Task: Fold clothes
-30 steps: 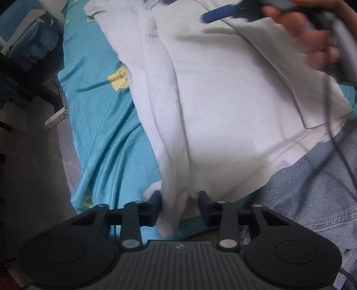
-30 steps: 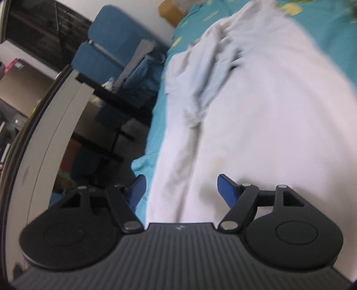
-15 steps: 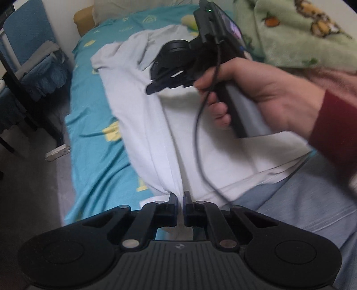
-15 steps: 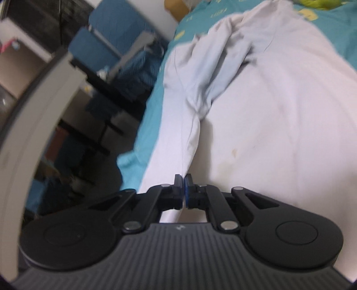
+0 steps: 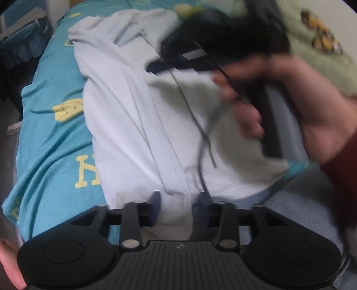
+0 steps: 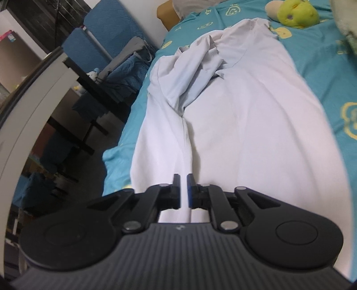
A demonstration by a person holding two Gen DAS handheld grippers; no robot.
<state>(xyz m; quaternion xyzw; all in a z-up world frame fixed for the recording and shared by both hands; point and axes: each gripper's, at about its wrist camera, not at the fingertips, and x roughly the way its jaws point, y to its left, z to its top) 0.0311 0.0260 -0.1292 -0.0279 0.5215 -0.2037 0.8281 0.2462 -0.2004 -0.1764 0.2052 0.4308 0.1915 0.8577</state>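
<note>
Left wrist view: the bed [image 5: 51, 133] in its teal sheet carries the white garment [image 5: 138, 125] spread lengthwise. A raised fold of it lies between the left claw [image 5: 178, 198], whose jaws have just been opening and stand apart, pads off the cloth. Right claw [image 6: 183, 189] has also just been opening; a narrow gap shows over the fold, without pressing.

Setting: bedroom in a home. Bed covered with a teal sheet [image 6: 316, 73] printed with yellow motifs; white garment [image 6: 256, 125] spread across it. Green plush toy [image 6: 294, 11] at the far end, fleecy green blanket [image 5: 316, 44] with cartoon print alongside. Blue chair [image 6: 100, 38] draped with clothes beside the bed, next to a dark desk [image 6: 89, 87].
</note>
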